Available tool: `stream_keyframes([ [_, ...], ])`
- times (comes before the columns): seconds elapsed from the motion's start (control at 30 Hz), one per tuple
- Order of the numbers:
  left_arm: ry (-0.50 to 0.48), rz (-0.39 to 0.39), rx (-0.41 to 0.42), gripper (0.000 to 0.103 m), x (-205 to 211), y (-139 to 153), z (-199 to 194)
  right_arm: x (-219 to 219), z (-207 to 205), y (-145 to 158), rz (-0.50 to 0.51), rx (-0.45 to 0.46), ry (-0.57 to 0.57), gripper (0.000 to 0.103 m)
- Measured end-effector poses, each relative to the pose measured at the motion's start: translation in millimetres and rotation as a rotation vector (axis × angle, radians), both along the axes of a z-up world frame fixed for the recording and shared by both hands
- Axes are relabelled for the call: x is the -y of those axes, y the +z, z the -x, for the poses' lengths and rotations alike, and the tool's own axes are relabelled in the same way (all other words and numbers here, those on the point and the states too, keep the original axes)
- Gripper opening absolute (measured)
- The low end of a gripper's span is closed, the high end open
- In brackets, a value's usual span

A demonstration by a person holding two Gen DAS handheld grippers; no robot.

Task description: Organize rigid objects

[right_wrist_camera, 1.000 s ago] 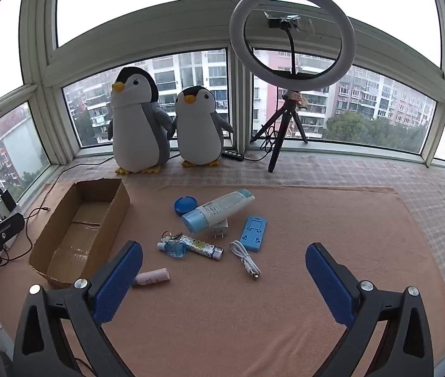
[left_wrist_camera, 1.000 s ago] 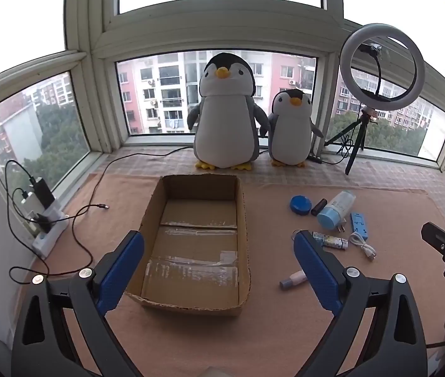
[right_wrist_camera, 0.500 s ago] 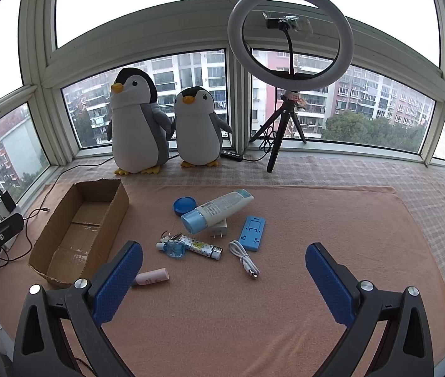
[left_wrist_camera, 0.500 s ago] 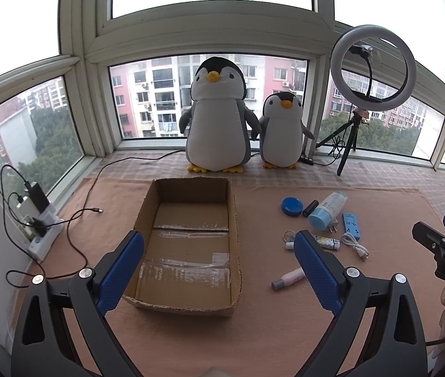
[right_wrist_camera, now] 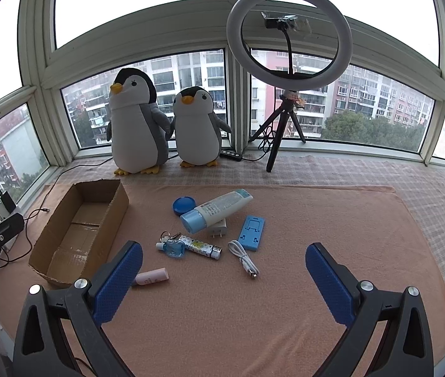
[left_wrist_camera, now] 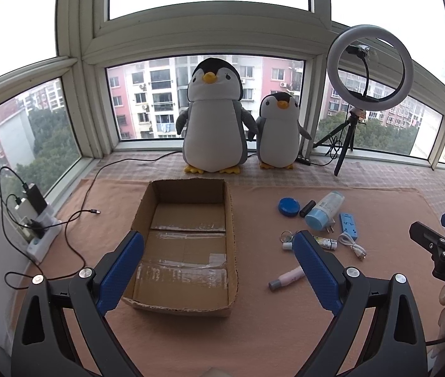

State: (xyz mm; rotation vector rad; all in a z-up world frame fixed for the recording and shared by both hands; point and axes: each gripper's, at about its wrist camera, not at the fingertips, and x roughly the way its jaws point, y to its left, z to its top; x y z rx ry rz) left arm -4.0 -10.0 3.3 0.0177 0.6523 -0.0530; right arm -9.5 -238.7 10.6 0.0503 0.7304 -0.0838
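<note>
An empty cardboard box (left_wrist_camera: 187, 245) lies open on the peach mat, also in the right wrist view (right_wrist_camera: 78, 232). Right of it lie small objects: a white tube with a blue cap (right_wrist_camera: 216, 210), a blue round lid (right_wrist_camera: 184, 204), a blue phone stand (right_wrist_camera: 251, 232), a white charger plug (right_wrist_camera: 218, 229), a white cable (right_wrist_camera: 243, 259), a patterned stick (right_wrist_camera: 200, 246), a small blue bottle on a keyring (right_wrist_camera: 173, 247) and a pink tube (right_wrist_camera: 151, 278). My left gripper (left_wrist_camera: 217, 270) is open and empty above the box's near end. My right gripper (right_wrist_camera: 224, 279) is open and empty, held short of the objects.
Two plush penguins (left_wrist_camera: 213, 125) (left_wrist_camera: 280, 132) and a ring light on a tripod (right_wrist_camera: 288, 40) stand at the window ledge. A power strip with chargers and cables (left_wrist_camera: 34, 220) lies at the left edge of the mat.
My left gripper has drawn back and swung slightly right, so the box and objects look smaller and shifted left. The right gripper has barely moved. Both stay open.
</note>
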Motion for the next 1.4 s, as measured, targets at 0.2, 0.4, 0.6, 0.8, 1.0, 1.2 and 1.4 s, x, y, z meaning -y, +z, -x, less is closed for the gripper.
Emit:
stream_keyframes([
  [0.2, 0.002, 0.001, 0.002, 0.097, 0.3, 1.6, -0.4, 0.0, 1.1, 0.5, 0.0, 0.001, 0.0, 0.103],
  [0.4, 0.002, 0.002, 0.004, 0.097, 0.4, 2.4, -0.7, -0.5, 0.3, 0.2, 0.0, 0.0, -0.001, 0.103],
  [0.6, 0.002, 0.001, 0.004, 0.097, 0.7, 2.3, -0.7, -0.7, 0.2, -0.1, -0.001, -0.001, -0.001, 0.103],
  [0.8, 0.004, 0.0, 0.002, 0.097, 0.2, 1.3, -0.5, -1.1, 2.6, -1.0, -0.001, -0.005, 0.001, 0.103],
  [1.0, 0.003, 0.001, -0.001, 0.097, -0.9, -0.5, -0.7, -1.8, 3.2, -3.3, -0.002, -0.01, 0.003, 0.103],
  [1.2, 0.008, 0.001, -0.011, 0.097, -3.4, -4.2, -2.9, -2.9, -0.3, -7.1, -0.002, -0.017, 0.003, 0.103],
  [1.4, 0.012, -0.004, -0.022, 0.097, -6.8, -9.5, -5.8, -3.0, -0.6, -9.2, -0.001, -0.029, 0.007, 0.103],
])
